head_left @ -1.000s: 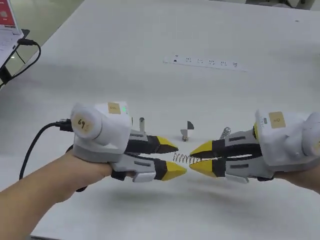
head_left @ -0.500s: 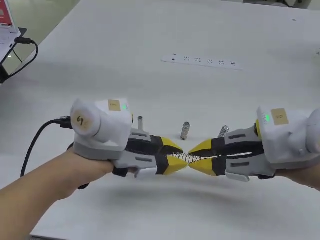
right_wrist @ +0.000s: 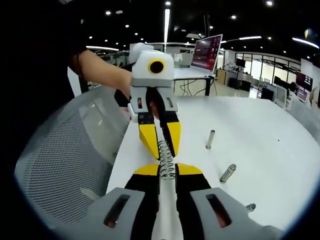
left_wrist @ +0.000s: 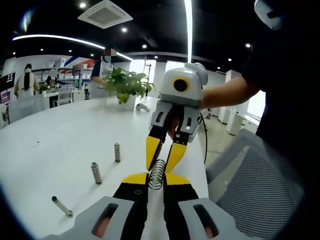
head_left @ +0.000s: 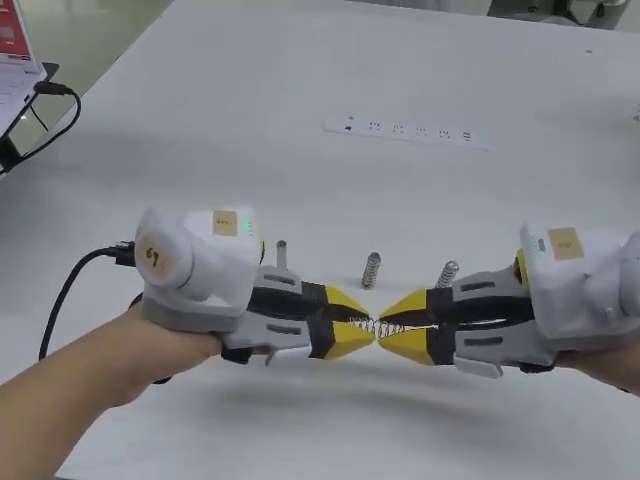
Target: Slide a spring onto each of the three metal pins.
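A small steel spring (head_left: 376, 324) hangs level above the white table between my two grippers, which face each other tip to tip. My left gripper (head_left: 367, 326) is shut on one end of it, and my right gripper (head_left: 384, 328) is shut on the other end. In the left gripper view the spring (left_wrist: 157, 174) sits between my own yellow tips (left_wrist: 156, 180). In the right gripper view the spring (right_wrist: 165, 154) runs from my own tips (right_wrist: 167, 171) towards the left gripper. Behind stand a bare metal pin (head_left: 282, 255) and two pins wearing springs (head_left: 371, 270) (head_left: 447, 273).
A white power strip (head_left: 405, 129) lies farther back on the table (head_left: 200, 120). A black cable (head_left: 70, 285) trails from the left gripper. A laptop (head_left: 15, 50) with a cable sits at the far left edge. A mesh chair (right_wrist: 70, 165) stands beside the table.
The left gripper's jaws, open a second ago, have closed on the spring's free end. Both grippers have drawn closer together, so less spring shows between them.
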Demonstrator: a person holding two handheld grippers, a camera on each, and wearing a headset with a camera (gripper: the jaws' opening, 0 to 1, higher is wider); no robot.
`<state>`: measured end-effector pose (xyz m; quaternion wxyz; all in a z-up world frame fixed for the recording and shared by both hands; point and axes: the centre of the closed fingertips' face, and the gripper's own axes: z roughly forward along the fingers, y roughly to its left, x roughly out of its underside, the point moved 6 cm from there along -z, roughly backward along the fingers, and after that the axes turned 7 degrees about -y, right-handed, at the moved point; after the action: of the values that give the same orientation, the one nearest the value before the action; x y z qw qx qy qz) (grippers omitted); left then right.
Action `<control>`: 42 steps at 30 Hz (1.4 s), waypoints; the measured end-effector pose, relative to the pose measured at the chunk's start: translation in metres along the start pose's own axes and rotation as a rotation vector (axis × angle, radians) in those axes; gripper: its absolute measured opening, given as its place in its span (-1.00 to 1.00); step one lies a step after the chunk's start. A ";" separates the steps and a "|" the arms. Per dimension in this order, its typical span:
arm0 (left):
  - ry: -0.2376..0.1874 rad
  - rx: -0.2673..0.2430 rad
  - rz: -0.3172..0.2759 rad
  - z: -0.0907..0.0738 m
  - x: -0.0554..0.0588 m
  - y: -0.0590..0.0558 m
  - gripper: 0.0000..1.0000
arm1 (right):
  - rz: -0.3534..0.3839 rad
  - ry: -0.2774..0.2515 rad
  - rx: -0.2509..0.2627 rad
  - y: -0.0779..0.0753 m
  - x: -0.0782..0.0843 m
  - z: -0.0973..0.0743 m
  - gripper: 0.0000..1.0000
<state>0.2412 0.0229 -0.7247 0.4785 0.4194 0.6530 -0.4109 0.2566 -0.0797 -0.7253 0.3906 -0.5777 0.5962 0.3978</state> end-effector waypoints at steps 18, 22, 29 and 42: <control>-0.009 0.004 -0.042 -0.006 0.005 -0.001 -0.95 | 0.051 0.014 -0.004 0.002 0.001 -0.002 -0.83; -0.009 0.003 -0.051 -0.007 0.007 -0.002 -0.95 | 0.021 0.025 -0.002 0.004 -0.001 -0.002 -0.84; -0.012 0.014 -0.064 -0.009 0.007 -0.003 -0.95 | -0.032 0.027 -0.012 0.006 -0.007 -0.003 -0.84; 0.003 0.039 -0.061 -0.008 0.009 -0.008 -0.95 | -0.111 0.068 -0.049 0.008 -0.011 -0.003 -0.85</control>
<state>0.2295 0.0295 -0.7312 0.4566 0.4092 0.6581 -0.4371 0.2487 -0.0782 -0.7135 0.3775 -0.6325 0.5661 0.3701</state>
